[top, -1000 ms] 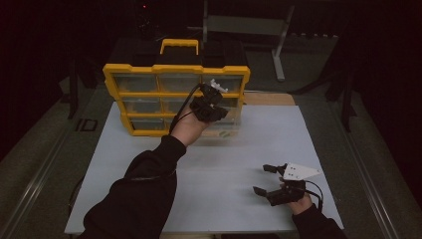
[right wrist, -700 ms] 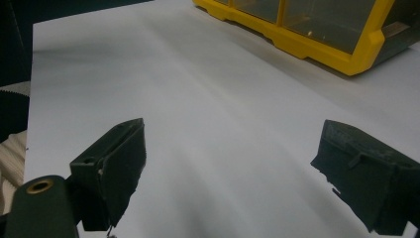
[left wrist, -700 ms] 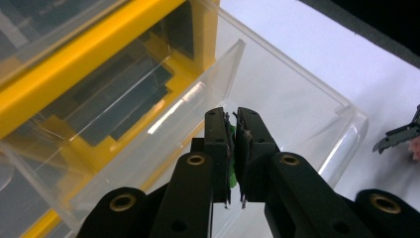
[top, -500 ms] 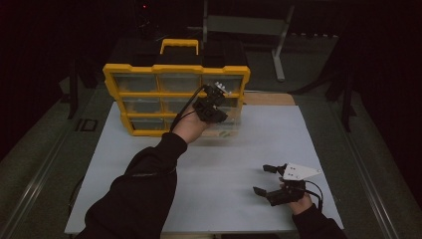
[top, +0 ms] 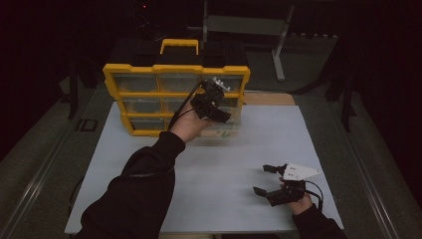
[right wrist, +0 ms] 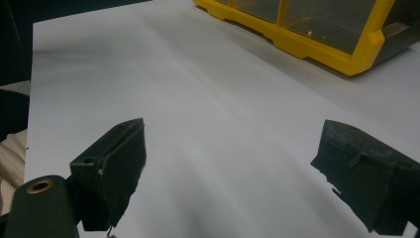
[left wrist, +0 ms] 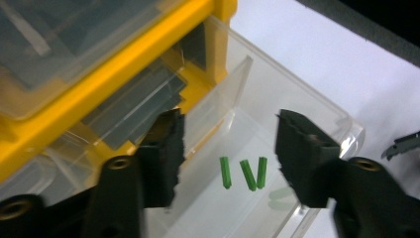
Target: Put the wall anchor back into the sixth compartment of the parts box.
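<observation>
A yellow organiser [top: 149, 94] with clear drawers stands at the back of the white mat [top: 224, 159]. Its lower right clear drawer [left wrist: 297, 99] is pulled out, and three green wall plugs [left wrist: 246, 173] lie on its floor. My left gripper [top: 219, 112] [left wrist: 230, 136] hovers over that drawer. Its jaws have just been opening and now stand apart with nothing held between them; the plugs lie below them. My right gripper [top: 261, 179] [right wrist: 233, 163] rests low over the mat at the front right, open and empty.
The organiser [right wrist: 307, 47] has a yellow carry handle [top: 179, 45] on top. A brown board [top: 268, 98] lies behind the mat's far right corner. Dark floor surrounds the table. Bare mat stretches between the two hands.
The left hand has barely shifted at the open drawer. The right hand rests in the same spot.
</observation>
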`<state>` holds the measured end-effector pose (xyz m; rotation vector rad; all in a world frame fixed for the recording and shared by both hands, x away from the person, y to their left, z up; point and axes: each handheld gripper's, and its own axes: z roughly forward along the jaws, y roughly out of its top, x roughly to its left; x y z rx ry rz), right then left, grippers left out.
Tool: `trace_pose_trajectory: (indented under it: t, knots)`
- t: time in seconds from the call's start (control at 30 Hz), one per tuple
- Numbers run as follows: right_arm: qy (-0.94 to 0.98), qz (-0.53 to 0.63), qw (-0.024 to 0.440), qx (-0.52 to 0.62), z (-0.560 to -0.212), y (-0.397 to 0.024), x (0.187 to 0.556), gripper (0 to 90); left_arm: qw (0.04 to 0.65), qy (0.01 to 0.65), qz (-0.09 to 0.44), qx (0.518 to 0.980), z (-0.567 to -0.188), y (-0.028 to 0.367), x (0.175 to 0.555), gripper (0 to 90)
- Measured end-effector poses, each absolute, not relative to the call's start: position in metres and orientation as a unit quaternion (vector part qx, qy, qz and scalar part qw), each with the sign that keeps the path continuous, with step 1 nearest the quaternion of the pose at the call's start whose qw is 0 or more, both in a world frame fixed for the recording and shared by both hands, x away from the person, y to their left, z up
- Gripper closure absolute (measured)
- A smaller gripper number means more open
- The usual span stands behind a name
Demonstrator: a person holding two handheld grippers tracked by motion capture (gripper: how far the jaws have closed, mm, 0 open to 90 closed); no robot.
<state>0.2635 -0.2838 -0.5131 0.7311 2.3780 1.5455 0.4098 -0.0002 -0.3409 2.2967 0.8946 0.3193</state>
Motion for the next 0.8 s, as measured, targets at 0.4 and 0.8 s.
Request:
trace_pose_trajectory:
  t: [0.4,0.8]
  knots:
    - [0.807,0.524,0.107,0.248,-0.513,-0.284,0.263,12.1,0.347,0.322,0.099,0.875,-0.332,0.008,0.401,3.0]
    - [0.806,0.526,0.108,0.248,-0.512,-0.285,0.263,12.1,0.391,0.306,0.122,0.86,-0.318,0.029,0.384,0.0]
